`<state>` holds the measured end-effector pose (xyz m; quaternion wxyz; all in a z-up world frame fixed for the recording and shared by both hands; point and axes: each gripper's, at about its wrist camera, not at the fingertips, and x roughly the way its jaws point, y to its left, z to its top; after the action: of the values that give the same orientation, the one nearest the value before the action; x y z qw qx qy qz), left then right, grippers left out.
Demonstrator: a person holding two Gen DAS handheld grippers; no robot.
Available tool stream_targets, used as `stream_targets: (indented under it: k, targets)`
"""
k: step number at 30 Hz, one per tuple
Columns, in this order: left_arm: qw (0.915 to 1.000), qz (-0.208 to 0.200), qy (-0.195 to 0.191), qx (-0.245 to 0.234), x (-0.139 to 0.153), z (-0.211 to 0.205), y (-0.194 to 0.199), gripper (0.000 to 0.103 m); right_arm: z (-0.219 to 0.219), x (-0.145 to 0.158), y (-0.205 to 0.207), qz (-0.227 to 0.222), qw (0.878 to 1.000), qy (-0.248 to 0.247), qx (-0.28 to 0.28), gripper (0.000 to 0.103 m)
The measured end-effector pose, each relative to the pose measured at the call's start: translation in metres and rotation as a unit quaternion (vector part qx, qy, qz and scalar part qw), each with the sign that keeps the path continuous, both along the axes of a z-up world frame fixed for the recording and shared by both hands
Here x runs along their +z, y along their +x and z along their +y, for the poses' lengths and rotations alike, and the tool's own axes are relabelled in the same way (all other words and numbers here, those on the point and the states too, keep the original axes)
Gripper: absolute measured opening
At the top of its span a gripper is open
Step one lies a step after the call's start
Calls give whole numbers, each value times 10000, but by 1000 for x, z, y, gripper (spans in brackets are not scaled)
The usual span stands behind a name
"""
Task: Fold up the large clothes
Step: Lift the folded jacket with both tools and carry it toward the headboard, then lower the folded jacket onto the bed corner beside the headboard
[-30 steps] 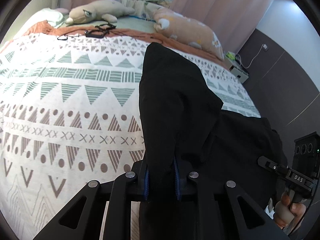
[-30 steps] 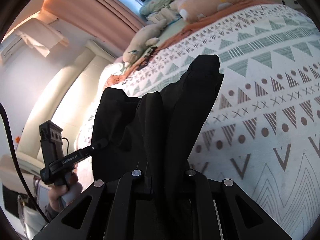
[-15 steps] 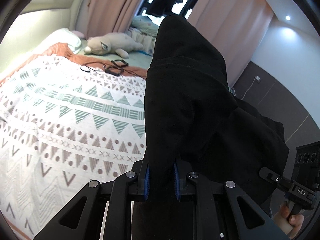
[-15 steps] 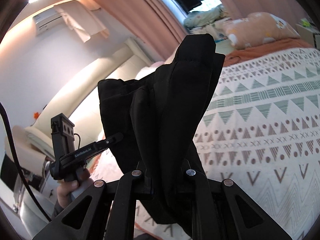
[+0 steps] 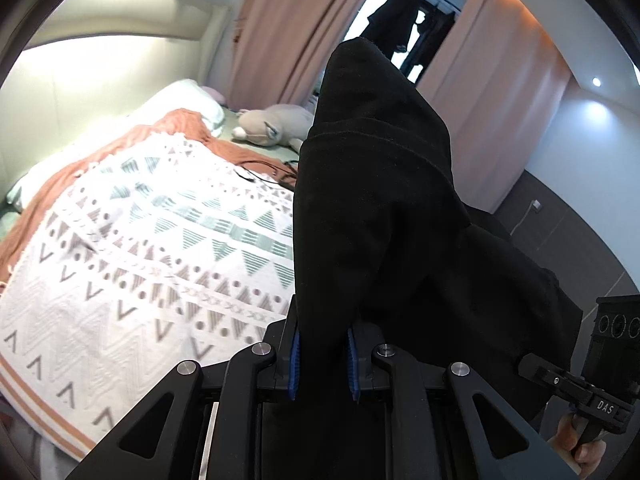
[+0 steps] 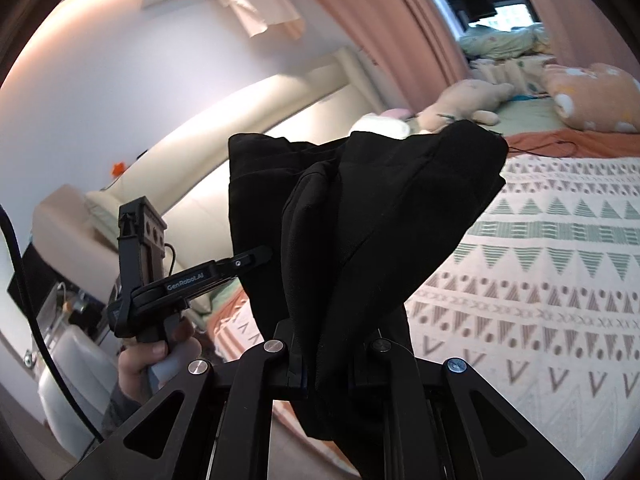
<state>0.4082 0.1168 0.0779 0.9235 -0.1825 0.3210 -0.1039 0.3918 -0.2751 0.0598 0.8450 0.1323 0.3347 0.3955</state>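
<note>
Both tongs are clamped on the black garment (image 5: 384,208): the left tongs (image 5: 322,354) pinch a thick fold between blue pads, the right tongs (image 6: 326,364) grip another bunch. The cloth hangs lifted between them above the bed's patterned blanket (image 5: 140,248), plush toys (image 6: 468,102) near the curtains (image 5: 288,28)

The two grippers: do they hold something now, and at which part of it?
Both hold one black garment. The left gripper and the right gripper each pinch a bunched fold of it; which part of the garment cannot be told.
</note>
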Motion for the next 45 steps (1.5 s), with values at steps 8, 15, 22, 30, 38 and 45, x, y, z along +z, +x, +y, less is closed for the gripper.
stream_targets:
  k: [8, 15, 22, 30, 38, 45]
  targets:
    - [9985, 10, -28, 546, 6, 93, -30, 18, 90, -3, -9, -8, 9971, -41, 755, 13]
    - [9937, 49, 116, 1115, 13, 167, -63, 18, 176, -5, -24, 28, 9904, -106, 1380, 13]
    - [9844, 170, 301, 1728, 17, 216, -82, 18, 259, -13, -36, 99, 9789, -134, 2036, 13]
    - [9656, 345, 558, 2517, 12, 258, -97, 18, 334, -27, -54, 315, 9635, 34, 2656, 14]
    - [9512, 578, 892, 2896, 4, 277, -84, 18, 370, -62, -48, 876, 9503, 367, 2963, 14]
    - [9491, 870, 996, 2859, -32, 280, -34, 18, 370, -121, 2, 1453, 9477, 433, 2808, 14]
